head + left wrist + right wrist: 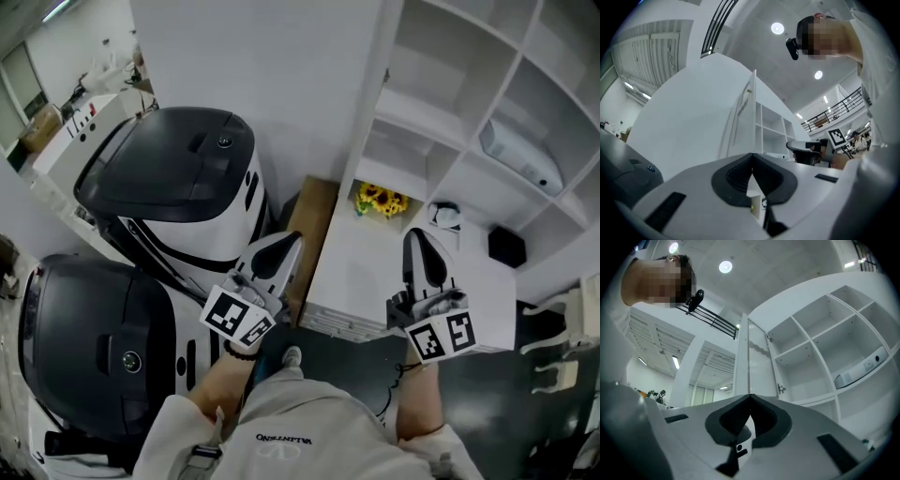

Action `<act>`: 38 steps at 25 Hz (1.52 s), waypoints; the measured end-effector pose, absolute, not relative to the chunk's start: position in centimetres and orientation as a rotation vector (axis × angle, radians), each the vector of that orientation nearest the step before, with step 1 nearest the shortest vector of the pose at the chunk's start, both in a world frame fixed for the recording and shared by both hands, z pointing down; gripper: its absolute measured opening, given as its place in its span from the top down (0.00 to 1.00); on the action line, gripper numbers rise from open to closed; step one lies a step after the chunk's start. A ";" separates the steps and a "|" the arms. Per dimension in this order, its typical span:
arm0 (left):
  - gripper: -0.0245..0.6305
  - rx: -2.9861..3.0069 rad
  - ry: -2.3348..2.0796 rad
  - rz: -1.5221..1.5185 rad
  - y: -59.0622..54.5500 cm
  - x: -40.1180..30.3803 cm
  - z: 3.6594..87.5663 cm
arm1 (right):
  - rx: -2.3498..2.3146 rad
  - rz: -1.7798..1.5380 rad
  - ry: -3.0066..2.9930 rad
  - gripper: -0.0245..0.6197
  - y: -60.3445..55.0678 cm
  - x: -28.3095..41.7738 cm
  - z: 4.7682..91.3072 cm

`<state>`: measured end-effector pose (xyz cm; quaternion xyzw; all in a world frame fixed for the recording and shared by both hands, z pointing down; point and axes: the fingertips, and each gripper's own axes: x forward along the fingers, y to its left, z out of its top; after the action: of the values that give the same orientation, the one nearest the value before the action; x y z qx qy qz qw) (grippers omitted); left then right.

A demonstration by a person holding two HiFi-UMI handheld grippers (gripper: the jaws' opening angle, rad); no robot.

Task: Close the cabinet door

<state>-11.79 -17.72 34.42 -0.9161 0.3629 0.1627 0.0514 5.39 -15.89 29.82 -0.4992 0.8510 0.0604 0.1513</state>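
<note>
Head view looks down on the white cabinet (441,131), whose door (281,84) stands wide open, so the closing appears not yet begun. Left gripper (286,242) and right gripper (417,236) hover before it, jaws together, empty, touching nothing.

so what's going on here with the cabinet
A person stands at a white cabinet with a gripper in each hand. The cabinet door hangs open, edge toward the person, leaving the shelves exposed, with sunflowers in a lower compartment. The left gripper and right gripper are both shut on nothing and neither appears to touch the door, so it is not yet closed.
</note>
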 end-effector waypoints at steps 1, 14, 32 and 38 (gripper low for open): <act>0.96 -2.782 1.081 0.506 -18.6 -11.8 33.7 | -1.421 0.189 2.439 0.95 -16.6 5.2 29.0; 0.96 -2.800 0.650 0.818 -26.2 -11.4 23.5 | -1.166 0.289 2.445 0.95 -22.1 1.8 19.3; 0.92 -2.717 0.232 1.096 -27.3 -8.7 10.7 | -0.904 0.369 2.440 0.95 -23.5 -0.3 10.7; 0.89 -2.699 0.165 1.135 -27.4 -8.2 8.6 | -0.882 0.397 2.445 0.95 -24.2 -0.6 9.7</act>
<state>-8.21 -27.38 8.57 -0.9153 0.0561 0.3850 0.1042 -0.61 -24.22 9.74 -0.3246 0.8996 0.1460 0.2531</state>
